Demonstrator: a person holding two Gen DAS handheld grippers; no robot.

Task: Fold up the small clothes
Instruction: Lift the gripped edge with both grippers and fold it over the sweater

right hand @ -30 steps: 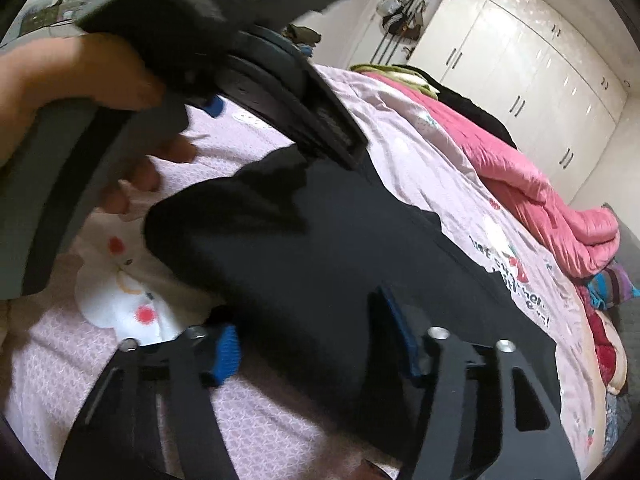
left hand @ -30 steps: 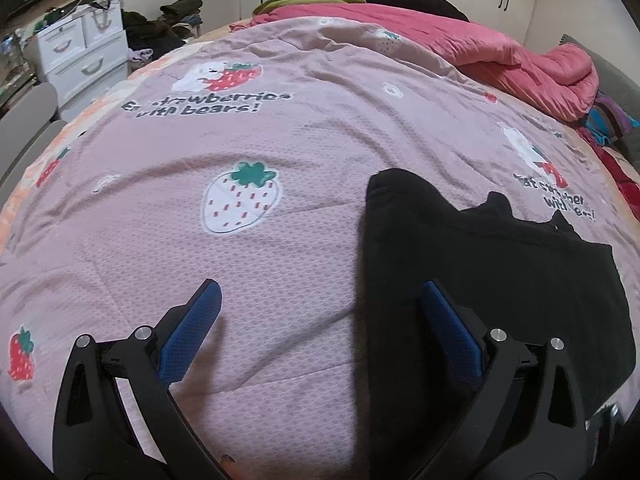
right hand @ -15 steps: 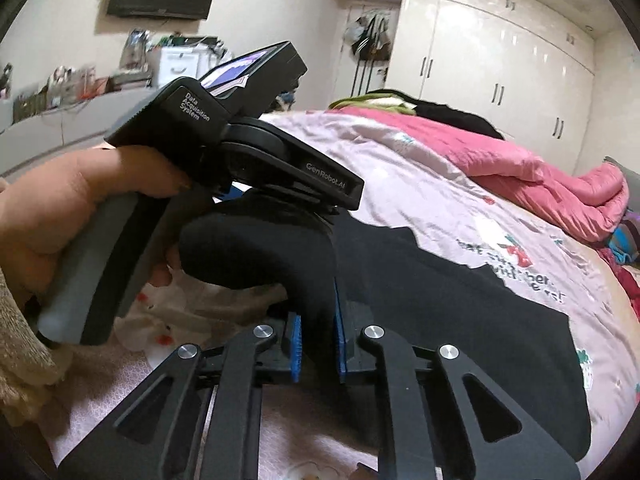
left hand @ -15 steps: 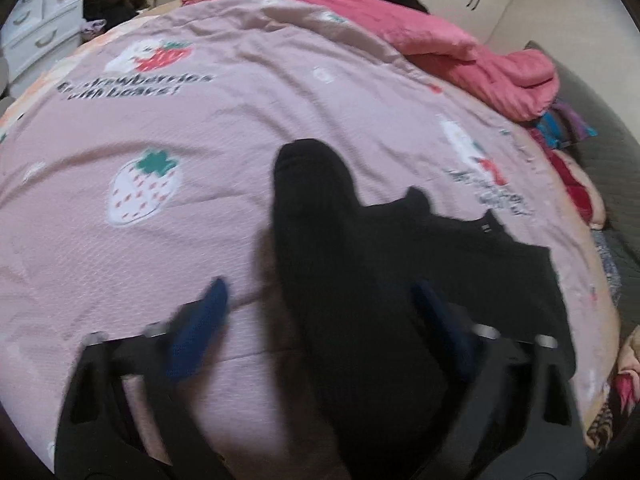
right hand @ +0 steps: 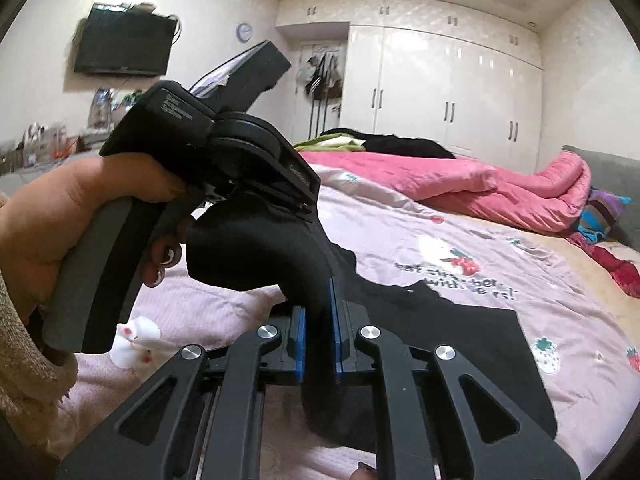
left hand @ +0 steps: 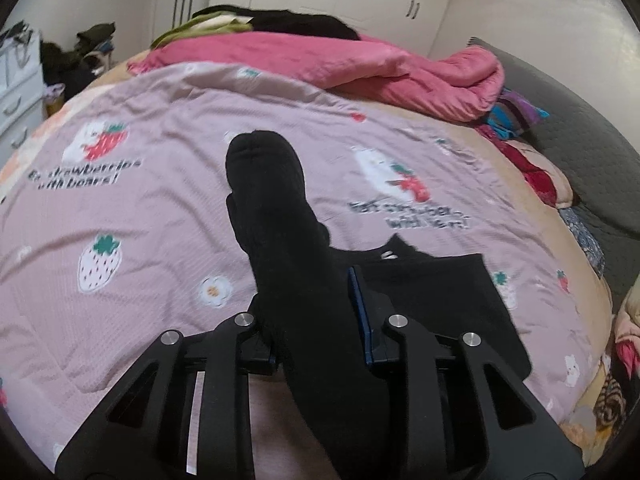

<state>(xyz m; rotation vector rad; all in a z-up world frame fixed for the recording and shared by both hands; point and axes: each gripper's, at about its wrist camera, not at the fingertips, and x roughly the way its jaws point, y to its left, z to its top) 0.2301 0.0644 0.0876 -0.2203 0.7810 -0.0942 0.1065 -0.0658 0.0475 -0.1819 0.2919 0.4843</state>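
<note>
Black garment [left hand: 432,304], spread across the lower right of the left wrist view on the bed, with one edge bunched into a thick roll [left hand: 276,216] that rises from the bottom centre to the middle of the frame. In the right wrist view the same garment [right hand: 452,344] fills the lower centre and lower right, its lifted part [right hand: 256,256] arching toward the left of the frame.

Your left tool [left hand: 316,320] is drawn in on the bunched roll: the blue pad [left hand: 360,312] of one finger presses the fabric's right side, while the other pad is mostly hidden behind the cloth. From the right wrist view your left tool [right hand: 280,184] appears at centre left, gripped by your left hand [right hand: 68,220], the black fabric hanging from its tip.

Your right tool [right hand: 318,328] is closed to a narrow gap, with a fold of the garment pinched between its two blue pads [right hand: 298,344] at lower centre.

The garment lies on a pink bedsheet [left hand: 160,208] printed with strawberries, bears and lettering. A rumpled pink quilt [left hand: 360,68] occupies the upper centre and upper right of the left wrist view, with dark and green clothing [left hand: 280,20] heaped behind it. White wardrobe doors [right hand: 440,96] fill the upper right of the right wrist view; a wall television [right hand: 124,44] hangs at upper left, a round clock [right hand: 244,32] beside it. A white drawer unit [left hand: 16,92] stands at the left edge of the left wrist view.
</note>
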